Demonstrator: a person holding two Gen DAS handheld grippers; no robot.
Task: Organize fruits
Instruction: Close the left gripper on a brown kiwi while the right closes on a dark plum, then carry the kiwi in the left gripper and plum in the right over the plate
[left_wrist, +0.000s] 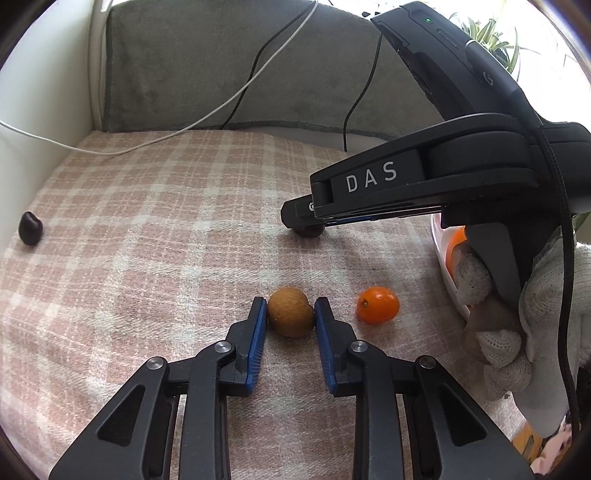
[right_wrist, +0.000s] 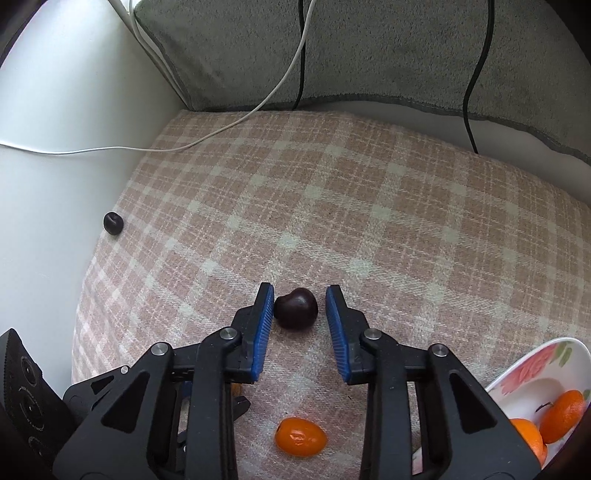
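Observation:
In the left wrist view my left gripper (left_wrist: 290, 312) has its blue pads on both sides of a brown round fruit (left_wrist: 290, 312) lying on the plaid cloth (left_wrist: 155, 229); the pads touch it. An orange kumquat (left_wrist: 377, 305) lies just to its right. In the right wrist view my right gripper (right_wrist: 300, 306) is open around a dark cherry (right_wrist: 296, 308), with a gap on the right side. The kumquat (right_wrist: 300, 436) lies below it. A second dark cherry (right_wrist: 113, 222) sits far left by the white wall; it also shows in the left wrist view (left_wrist: 30, 228).
A floral white bowl (right_wrist: 535, 369) with oranges (right_wrist: 563, 415) stands at the right edge. White and black cables (left_wrist: 236, 99) trail across the grey cushion (left_wrist: 207, 62) at the back. The right gripper's body (left_wrist: 424, 184) and a gloved hand (left_wrist: 517, 321) fill the left view's right side.

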